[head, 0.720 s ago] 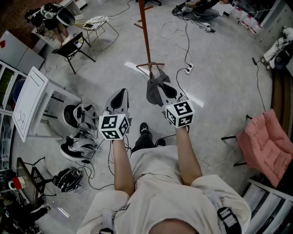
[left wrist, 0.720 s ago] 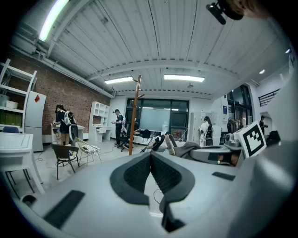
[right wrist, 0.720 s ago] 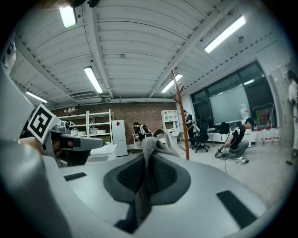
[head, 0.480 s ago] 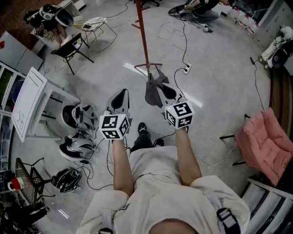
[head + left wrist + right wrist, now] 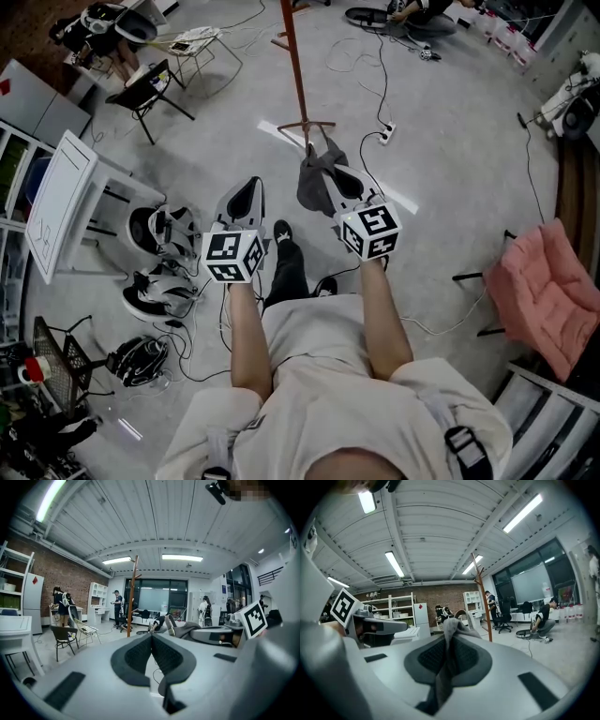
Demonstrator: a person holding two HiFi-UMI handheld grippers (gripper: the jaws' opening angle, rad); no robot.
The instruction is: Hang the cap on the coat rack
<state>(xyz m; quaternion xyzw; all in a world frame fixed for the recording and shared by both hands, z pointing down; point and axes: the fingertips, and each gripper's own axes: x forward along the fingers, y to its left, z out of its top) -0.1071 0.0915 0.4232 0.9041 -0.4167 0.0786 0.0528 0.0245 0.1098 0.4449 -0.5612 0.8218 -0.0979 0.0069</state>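
A dark grey cap (image 5: 317,176) hangs from my right gripper (image 5: 330,178), which is shut on it; its fabric (image 5: 449,634) is pinched between the jaws in the right gripper view. The coat rack (image 5: 295,66) is a tall reddish-brown wooden pole on a crossed base, standing on the floor straight ahead; it also shows as a rack (image 5: 131,595) in the left gripper view and a rack (image 5: 483,599) in the right gripper view. My left gripper (image 5: 244,197) is level with the right one, to its left, shut with nothing between its jaws.
Cables and a power strip (image 5: 386,139) lie on the floor near the rack's base. A white table (image 5: 70,202) and headsets (image 5: 155,234) are to the left, a folding chair (image 5: 145,89) at the back left, a pink cushioned chair (image 5: 539,291) to the right. People (image 5: 490,604) stand beyond the rack.
The person has stepped forward, left foot now ahead; the rack's base is slightly nearer. Both grippers keep their pose and the cap stays held.
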